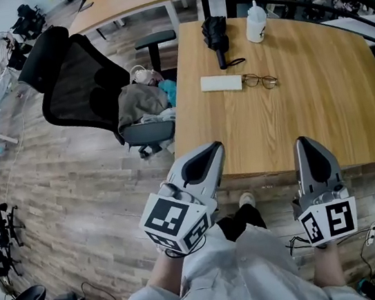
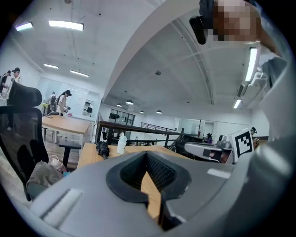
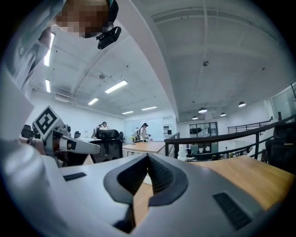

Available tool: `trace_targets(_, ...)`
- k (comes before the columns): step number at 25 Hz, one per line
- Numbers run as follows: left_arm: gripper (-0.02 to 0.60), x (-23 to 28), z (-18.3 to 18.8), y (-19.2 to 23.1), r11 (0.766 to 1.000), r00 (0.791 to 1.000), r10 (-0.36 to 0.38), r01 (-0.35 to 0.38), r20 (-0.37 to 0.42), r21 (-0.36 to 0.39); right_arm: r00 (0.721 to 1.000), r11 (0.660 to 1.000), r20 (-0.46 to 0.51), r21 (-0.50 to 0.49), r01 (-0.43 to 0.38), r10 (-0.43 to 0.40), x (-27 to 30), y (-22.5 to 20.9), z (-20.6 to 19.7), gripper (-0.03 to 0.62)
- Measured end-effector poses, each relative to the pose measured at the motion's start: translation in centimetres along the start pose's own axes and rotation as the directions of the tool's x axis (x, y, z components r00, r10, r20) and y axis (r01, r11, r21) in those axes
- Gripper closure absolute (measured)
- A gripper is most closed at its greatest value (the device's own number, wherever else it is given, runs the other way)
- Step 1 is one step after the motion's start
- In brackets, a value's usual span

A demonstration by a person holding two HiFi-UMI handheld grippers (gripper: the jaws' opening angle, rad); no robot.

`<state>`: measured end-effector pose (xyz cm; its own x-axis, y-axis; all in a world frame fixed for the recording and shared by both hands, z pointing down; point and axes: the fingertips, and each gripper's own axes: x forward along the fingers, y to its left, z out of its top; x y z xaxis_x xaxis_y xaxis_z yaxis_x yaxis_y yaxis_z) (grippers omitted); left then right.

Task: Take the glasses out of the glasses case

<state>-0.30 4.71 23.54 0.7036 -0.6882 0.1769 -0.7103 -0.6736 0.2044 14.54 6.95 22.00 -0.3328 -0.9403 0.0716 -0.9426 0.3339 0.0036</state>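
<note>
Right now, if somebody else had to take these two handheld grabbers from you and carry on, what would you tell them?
Left gripper: jaws together, nothing in them, held over the table's near edge.
Right gripper: likewise, jaws together and empty.
Things: the glasses lie on the table, just to the right of the white glasses case, far across from both grippers.
Done: the glasses are out of the case.
Left: nothing, as far as I can see.
</note>
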Motion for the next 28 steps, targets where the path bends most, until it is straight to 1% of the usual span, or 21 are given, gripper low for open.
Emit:
trace_targets(5, 0.577, -1.6, -1.0, -1.4, 0.999, 0.999, -0.037, 0.037, 0.002, -0.014, 0.999, 0.999, 0.0, -0.004, 0.046, -0.046, -2.3, 1.8, -0.1, 0.593)
trace_targets(8, 0.577, -2.3, -1.1, -2.4, 0.999, 0.999, -0.044, 0.044, 0.013, -0.013, 0.999, 0.999, 0.006, 0.0, 0.047, -0.047, -3.5, 2.7, 0.1, 0.594)
trace_targets(12, 0.577, -3.0, -0.7, -3.6, 0.999, 0.999, -0.039, 0.039, 0.023, 0.008, 1.0, 1.0, 0.011, -0.004, 0.019, -0.019, -4.5, 3.6, 0.7, 0.593)
trace_targets(15, 0.577, -3.4, 0.1, -4.0, 0.999, 0.999, -0.027, 0.026, 0.032, 0.031, 1.0, 0.999, 0.015, -0.036, -0.012, 0.013, -4.6, 4.2, 1.1, 0.594)
trace_targets(18, 0.577, -3.7, 0.8, -4.7, 1.0, 0.999, -0.007, 0.006, 0.052, 0.028, 0.999, 0.998, 0.027, -0.051, -0.045, 0.046, -4.9, 4.3, 1.8, 0.594)
trace_targets(23, 0.577, -4.0, 1.4, -5.7, 0.999, 0.997, 0.02, -0.023, 0.072, 0.037, 0.996, 0.996, 0.053, -0.055, -0.068, 0.071, -5.4, 4.0, 2.6, 0.594)
trace_targets(28, 0.577, -3.6, 1.7, -6.4, 0.999, 0.995, 0.024, -0.027, 0.092, 0.035, 0.992, 0.993, 0.077, -0.067, -0.094, 0.099, -5.5, 3.5, 3.2, 0.594)
